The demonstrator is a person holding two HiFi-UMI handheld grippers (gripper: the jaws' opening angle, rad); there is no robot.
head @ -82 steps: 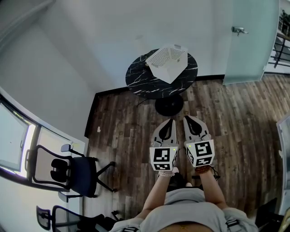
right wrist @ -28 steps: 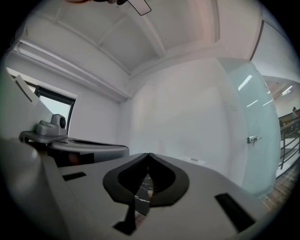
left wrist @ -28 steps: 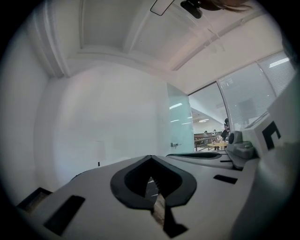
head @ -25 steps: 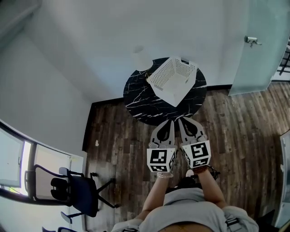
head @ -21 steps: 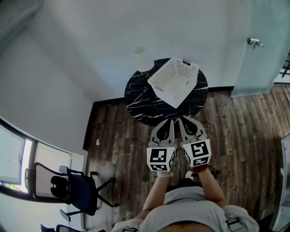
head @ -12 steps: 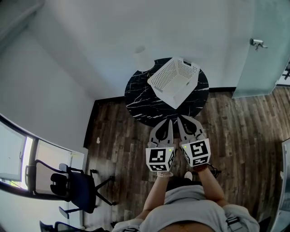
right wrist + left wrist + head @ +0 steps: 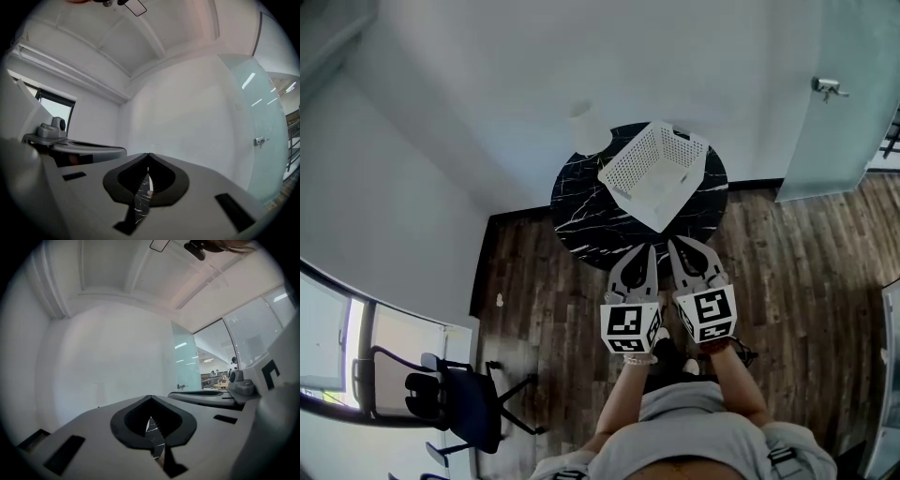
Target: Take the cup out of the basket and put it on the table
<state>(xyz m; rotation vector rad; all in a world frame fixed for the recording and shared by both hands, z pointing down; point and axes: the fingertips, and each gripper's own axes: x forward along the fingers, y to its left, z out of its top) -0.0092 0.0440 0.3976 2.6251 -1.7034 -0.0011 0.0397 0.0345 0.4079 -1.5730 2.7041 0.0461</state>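
Both tongs are held side by side low in the head view, each pressed together with nothing between its jaws; the left tongs [image 7: 650,251] and the right tongs [image 7: 674,244] point toward 12 o'clock, their tips showing over the near rim of a round black marble surface [image 7: 586,211]; each gripper view shows only a thin sliver of that veined marble through the closed jaws; a white perforated basket [image 7: 630,167] sits on the surface toward its 1 o'clock side, turned corner-on to the person; the cup cannot be made out inside it from any view, since the interior reads as plain white; a pale cylindrical shape [image 7: 584,127] stands at the surface's 10 o'clock rim against the white wall, too faint to name; a frosted glass door [image 7: 844,122] with a metal handle [image 7: 825,86] is at 2 o'clock; a dark office chair [image 7: 455,403] stands on the wooden floor [image 7: 787,281] at 8 o'clock, well apart from the surface.
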